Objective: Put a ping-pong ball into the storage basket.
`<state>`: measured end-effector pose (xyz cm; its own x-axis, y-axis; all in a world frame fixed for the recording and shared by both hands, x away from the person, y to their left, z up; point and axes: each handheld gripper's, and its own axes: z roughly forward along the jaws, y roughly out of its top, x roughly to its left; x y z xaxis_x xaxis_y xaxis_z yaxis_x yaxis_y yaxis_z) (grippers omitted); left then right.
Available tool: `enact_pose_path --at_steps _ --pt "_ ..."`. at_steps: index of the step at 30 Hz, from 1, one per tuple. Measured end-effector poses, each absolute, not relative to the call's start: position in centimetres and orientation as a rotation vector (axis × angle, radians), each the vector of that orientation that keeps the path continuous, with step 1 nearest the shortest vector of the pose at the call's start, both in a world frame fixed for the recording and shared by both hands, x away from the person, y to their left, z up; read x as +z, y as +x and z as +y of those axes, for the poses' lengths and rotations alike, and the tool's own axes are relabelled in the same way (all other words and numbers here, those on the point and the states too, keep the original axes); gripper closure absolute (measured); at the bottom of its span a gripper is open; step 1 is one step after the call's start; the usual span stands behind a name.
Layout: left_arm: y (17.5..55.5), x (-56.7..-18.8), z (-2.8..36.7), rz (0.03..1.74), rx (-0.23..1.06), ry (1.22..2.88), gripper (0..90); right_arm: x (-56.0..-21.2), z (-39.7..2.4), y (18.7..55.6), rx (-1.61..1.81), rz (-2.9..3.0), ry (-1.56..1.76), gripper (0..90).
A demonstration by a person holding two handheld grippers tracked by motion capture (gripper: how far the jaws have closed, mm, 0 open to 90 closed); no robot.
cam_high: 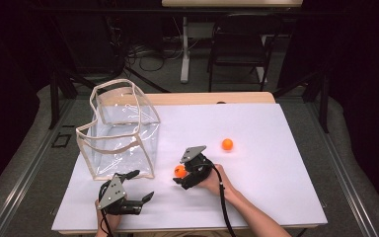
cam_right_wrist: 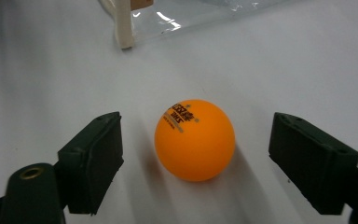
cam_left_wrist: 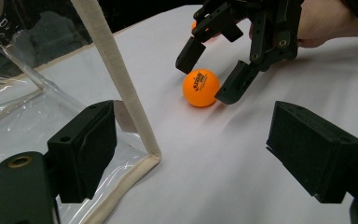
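An orange ping-pong ball (cam_high: 180,171) with dark print lies on the white table sheet, between the jaws of my right gripper (cam_high: 179,172). In the right gripper view the ball (cam_right_wrist: 195,140) has a gap to the pad on each side, so the right gripper (cam_right_wrist: 196,140) is open around it. The left gripper view shows that ball (cam_left_wrist: 200,87) with one right jaw tip very close to it. My left gripper (cam_high: 144,183) rests near the front edge, open and holding nothing, by the front corner of a clear bag (cam_high: 121,131).
A second orange ball (cam_high: 227,144) lies to the right of centre. The clear bag with cream trim (cam_left_wrist: 116,79) stands upright at the left with its mouth upward. The white sheet (cam_high: 271,192) is bare on its right half. A chair and table legs stand beyond.
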<state>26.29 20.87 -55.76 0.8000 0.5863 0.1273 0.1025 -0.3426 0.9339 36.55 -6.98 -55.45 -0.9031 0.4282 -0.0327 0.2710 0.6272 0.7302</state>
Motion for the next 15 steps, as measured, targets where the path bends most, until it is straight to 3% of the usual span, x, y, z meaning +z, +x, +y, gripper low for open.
enact_pose_path --at_steps 15 --pt "26.24 -55.71 20.69 0.51 0.541 1.883 15.7 -55.35 -6.95 36.3 1.091 2.651 0.57 46.2"
